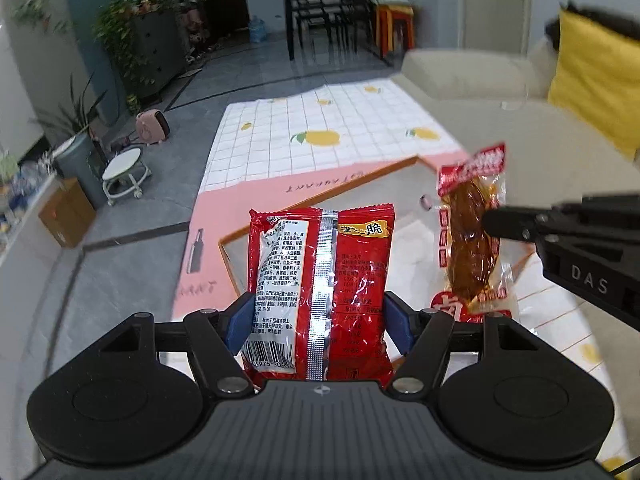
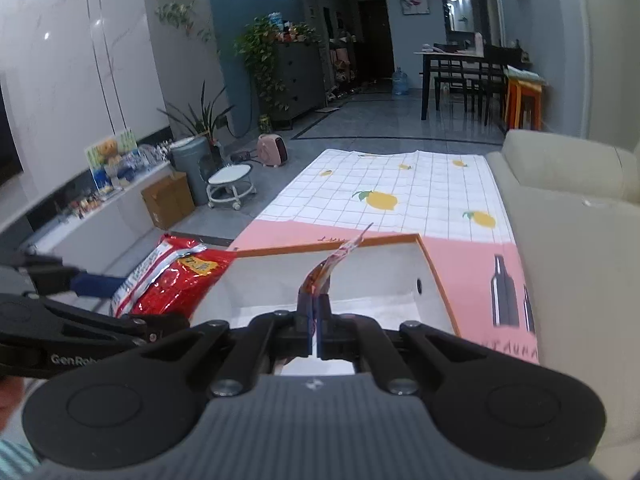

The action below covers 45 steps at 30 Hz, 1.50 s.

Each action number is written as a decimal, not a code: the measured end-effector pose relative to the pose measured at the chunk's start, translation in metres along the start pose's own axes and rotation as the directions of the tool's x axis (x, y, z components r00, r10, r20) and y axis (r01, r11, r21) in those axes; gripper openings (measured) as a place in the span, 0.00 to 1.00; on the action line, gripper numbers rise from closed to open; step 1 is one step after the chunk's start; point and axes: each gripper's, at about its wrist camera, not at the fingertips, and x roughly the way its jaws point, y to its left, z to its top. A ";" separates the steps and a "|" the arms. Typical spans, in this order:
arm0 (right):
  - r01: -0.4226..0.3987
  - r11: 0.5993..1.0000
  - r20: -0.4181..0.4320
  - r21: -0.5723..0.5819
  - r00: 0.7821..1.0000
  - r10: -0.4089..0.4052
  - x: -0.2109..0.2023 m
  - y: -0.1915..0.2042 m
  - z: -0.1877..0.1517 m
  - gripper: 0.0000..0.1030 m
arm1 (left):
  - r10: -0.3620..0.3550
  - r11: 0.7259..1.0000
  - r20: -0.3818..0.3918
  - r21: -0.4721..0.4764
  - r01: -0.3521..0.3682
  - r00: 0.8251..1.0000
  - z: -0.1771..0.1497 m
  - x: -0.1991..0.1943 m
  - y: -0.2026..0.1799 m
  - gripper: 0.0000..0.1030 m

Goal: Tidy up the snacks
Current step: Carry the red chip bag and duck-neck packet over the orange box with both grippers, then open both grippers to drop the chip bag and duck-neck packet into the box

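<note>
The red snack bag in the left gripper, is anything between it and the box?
Nothing visible. The red snack bag, held by the left gripper, is above the open box, whose white interior looks bare. The right gripper holds its brown snack pack alongside.
</note>
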 end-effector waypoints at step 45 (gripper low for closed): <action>-0.085 0.996 -0.466 -0.012 0.882 0.070 0.177 0.000 -0.037 0.00 | 0.176 0.912 -0.326 0.410 -0.029 0.929 -0.015 0.141 -0.027 0.87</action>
